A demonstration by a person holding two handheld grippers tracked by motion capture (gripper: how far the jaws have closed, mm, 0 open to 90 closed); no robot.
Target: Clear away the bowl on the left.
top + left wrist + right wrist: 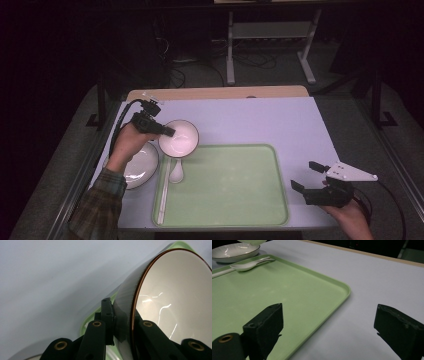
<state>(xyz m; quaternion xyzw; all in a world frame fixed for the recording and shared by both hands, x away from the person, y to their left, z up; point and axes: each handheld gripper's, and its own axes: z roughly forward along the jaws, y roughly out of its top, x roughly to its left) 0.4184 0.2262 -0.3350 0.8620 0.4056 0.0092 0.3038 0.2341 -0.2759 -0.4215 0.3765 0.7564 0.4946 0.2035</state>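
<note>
Left tongs [169, 132]: clamped on the rim of the bowl [180, 139], 1 jaw on the outer wall and 1 inside, as the left gripper view shows at close range.
Bowl: white inside with a thin brown rim, lifted clear and tilted so its opening faces up and toward the tray's middle; it hangs over the far left corner of the tray [235, 200].
Bowl in the left gripper view [175, 302]: its rim runs between the 2 jaws, and the pale tabletop and a strip of green tray lie behind it.
Right tongs [308, 176]: jaws wide apart with nothing between them, held low over the tabletop [260, 120] just off the tray's right edge, near its near right corner.
Right tongs' own view [329, 332]: the tray's rounded corner [345, 288] lies between the 2 jaws.
Tray: light green, flat on the near half of the tabletop, its middle bare.
Spoon [176, 172]: white, lying inside the tray by its left edge.
Chopsticks [163, 192]: a pale pair lying along the tray's left edge, just beside the spoon.
Plate [141, 167]: a shallow white dish resting on the tabletop just left of the tray, partly under the left forearm.
</note>
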